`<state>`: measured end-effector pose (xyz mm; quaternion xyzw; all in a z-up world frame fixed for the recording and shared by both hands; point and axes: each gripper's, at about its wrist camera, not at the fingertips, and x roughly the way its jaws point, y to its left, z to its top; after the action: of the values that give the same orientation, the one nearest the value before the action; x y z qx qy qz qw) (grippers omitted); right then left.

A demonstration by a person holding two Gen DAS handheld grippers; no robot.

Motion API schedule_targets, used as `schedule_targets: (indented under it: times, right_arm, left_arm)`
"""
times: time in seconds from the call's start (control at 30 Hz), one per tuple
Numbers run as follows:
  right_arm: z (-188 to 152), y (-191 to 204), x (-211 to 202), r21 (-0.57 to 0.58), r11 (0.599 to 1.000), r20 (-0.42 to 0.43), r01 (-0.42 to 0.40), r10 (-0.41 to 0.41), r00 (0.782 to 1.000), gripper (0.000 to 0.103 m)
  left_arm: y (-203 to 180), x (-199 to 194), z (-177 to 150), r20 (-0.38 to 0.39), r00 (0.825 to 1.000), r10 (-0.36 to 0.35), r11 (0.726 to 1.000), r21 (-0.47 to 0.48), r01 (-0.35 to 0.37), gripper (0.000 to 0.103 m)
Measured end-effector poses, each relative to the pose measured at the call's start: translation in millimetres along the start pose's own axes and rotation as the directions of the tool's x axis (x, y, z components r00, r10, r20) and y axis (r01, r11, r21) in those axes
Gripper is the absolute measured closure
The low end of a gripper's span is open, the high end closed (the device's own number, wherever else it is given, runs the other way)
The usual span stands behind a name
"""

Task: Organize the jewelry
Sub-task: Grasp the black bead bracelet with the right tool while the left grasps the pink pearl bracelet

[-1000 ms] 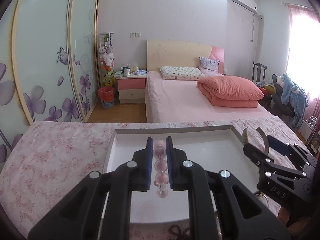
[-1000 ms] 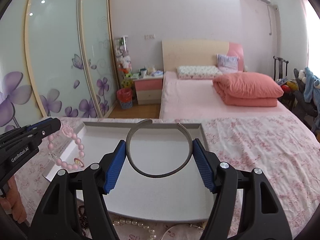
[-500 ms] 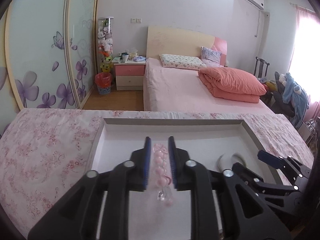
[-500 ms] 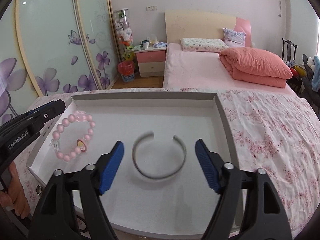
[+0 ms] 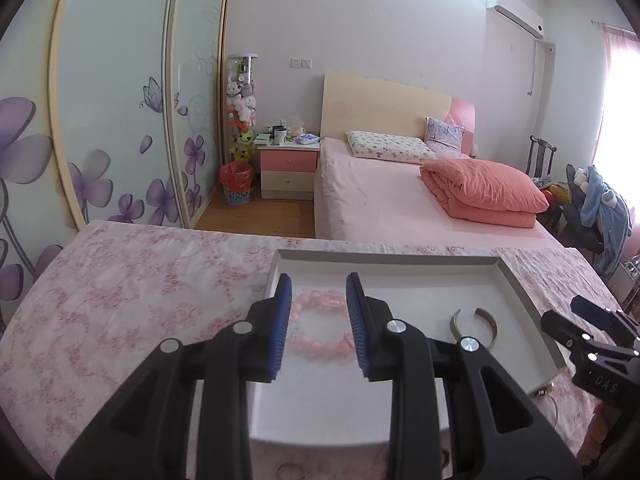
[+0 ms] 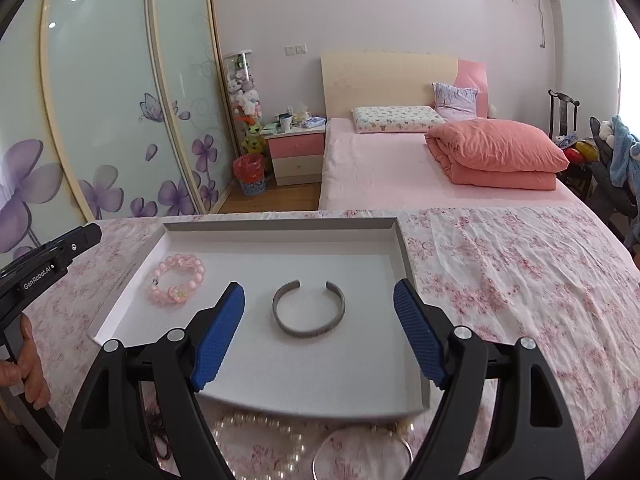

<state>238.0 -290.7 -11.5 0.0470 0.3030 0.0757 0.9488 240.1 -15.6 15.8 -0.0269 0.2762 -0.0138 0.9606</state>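
Right gripper: The right gripper [image 6: 319, 300] is spread wide and holds nothing.
Grey cuff: The open grey metal cuff bracelet [image 6: 309, 313] lies flat on the tray floor, between the blue pads [image 6: 218, 336] and touching neither one.
Left gripper: The left gripper [image 5: 319, 292] is partly open and holds nothing.
Pink beads: The pink bead bracelet [image 5: 320, 330] lies flat in the tray under the gap between the left blue pads. The pads cover its sides.
Tray: The shallow white rectangular tray [image 6: 280, 225] sits on the pink flowered cloth [image 6: 520, 272]. The pink beads [image 6: 176, 279] are in its left part and the cuff [image 5: 474, 326] is near the middle.
Near edge: A white pearl string [image 6: 256, 436], a thin silver ring bangle [image 6: 360, 452] and a string of dark beads [image 6: 158, 432] lie on the cloth, just in front of the tray.
Only one view: Only the right camera shows these three things and a bare hand [image 6: 30, 364] on the left handle.
Far back: A pink bed [image 5: 400, 200] stands behind the table.
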Motion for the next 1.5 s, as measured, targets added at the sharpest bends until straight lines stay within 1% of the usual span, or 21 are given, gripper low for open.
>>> schedule_targets:
  times: [0.1,0.2,0.27,0.4,0.47,0.57,0.73,0.8,0.87,0.93,1.0,1.1,1.13,1.17,1.2,1.23,1.27,1.33,1.43,1.47,1.5]
  right_arm:
    - [-14,-2,-16,-0.007,1.000,-0.010,0.006,-0.006,1.000,0.026]
    - [-34,-9,-30,-0.008,1.000,-0.044,0.019,-0.019,0.999,0.026]
    - [-48,-16,-35,-0.017,0.999,-0.075,0.039,-0.040,0.996,0.026]
    - [-73,-28,-28,-0.010,0.998,-0.177,0.055,-0.056,0.983,0.025]
    - [-83,-31,-24,-0.004,0.998,-0.212,0.058,-0.058,0.976,0.024]
    - [-92,-31,-21,-0.001,0.998,-0.242,0.059,-0.058,0.969,0.024]
    - [-103,-17,-35,-0.006,0.999,-0.244,-0.032,0.030,0.969,0.024]
    - [-110,-8,-42,-0.010,0.996,-0.251,-0.093,0.087,0.964,0.025]
    - [-118,7,-48,-0.037,0.987,-0.264,-0.158,0.142,0.954,0.028]
    - [-121,18,-51,-0.063,0.979,-0.270,-0.192,0.168,0.948,0.030]
    - [-125,32,-50,-0.111,0.971,-0.282,-0.214,0.176,0.943,0.030]
    - [-129,46,-47,-0.170,0.965,-0.295,-0.200,0.144,0.945,0.032]
    - [-130,49,-44,-0.180,0.964,-0.312,-0.197,0.134,0.940,0.035]
    - [-130,51,-44,-0.191,0.963,-0.308,-0.189,0.124,0.943,0.044]
    - [-130,51,-45,-0.192,0.962,-0.309,-0.195,0.129,0.942,0.048]
    - [-130,52,-45,-0.200,0.961,-0.306,-0.189,0.122,0.944,0.056]
    - [-130,52,-45,-0.206,0.962,-0.303,-0.180,0.112,0.946,0.070]
    - [-130,49,-47,-0.196,0.963,-0.301,-0.183,0.118,0.946,0.082]
    - [-130,43,-49,-0.190,0.967,-0.300,-0.173,0.110,0.947,0.085]
    - [-130,41,-49,-0.194,0.969,-0.296,-0.153,0.091,0.951,0.085]
    - [-129,36,-50,-0.186,0.977,-0.286,-0.103,0.047,0.957,0.085]
  left_arm:
    - [11,-21,-14,0.001,1.000,0.019,1.000,0.013,-0.019,0.067]
    - [23,-39,-34,-0.021,1.000,0.021,1.000,0.019,-0.021,0.064]
    - [31,-47,-49,-0.048,0.998,0.028,0.999,0.025,-0.027,0.059]
    - [40,-55,-75,-0.104,0.994,0.029,0.999,0.043,-0.025,0.052]
    - [43,-56,-86,-0.135,0.990,0.035,0.998,0.053,-0.028,0.049]
    - [44,-58,-94,-0.162,0.987,0.017,0.999,0.051,-0.008,0.048]
    - [32,-72,-107,-0.174,0.984,-0.046,0.997,0.056,0.057,0.045]
    - [25,-75,-110,-0.179,0.982,-0.064,0.995,0.067,0.077,0.045]
    - [19,-76,-113,-0.185,0.980,-0.078,0.993,0.072,0.093,0.045]
    - [15,-77,-114,-0.187,0.979,-0.084,0.992,0.075,0.099,0.045]
    - [12,-77,-114,-0.187,0.979,-0.083,0.992,0.076,0.099,0.045]
    - [10,-77,-114,-0.188,0.979,-0.085,0.992,0.075,0.101,0.045]
    - [9,-77,-114,-0.189,0.978,-0.088,0.992,0.076,0.103,0.045]
    - [8,-77,-114,-0.191,0.978,-0.090,0.991,0.077,0.106,0.045]
    - [7,-77,-114,-0.193,0.977,-0.093,0.991,0.079,0.110,0.045]
    - [6,-77,-115,-0.196,0.976,-0.098,0.990,0.081,0.116,0.045]
    - [4,-77,-116,-0.200,0.974,-0.107,0.988,0.084,0.126,0.045]
    - [0,-76,-117,-0.212,0.970,-0.121,0.986,0.089,0.143,0.045]
    - [-8,-75,-122,-0.241,0.958,-0.155,0.979,0.092,0.181,0.045]
    - [-10,-74,-123,-0.250,0.954,-0.163,0.977,0.093,0.191,0.045]
    - [-14,-73,-125,-0.260,0.950,-0.172,0.974,0.098,0.203,0.045]
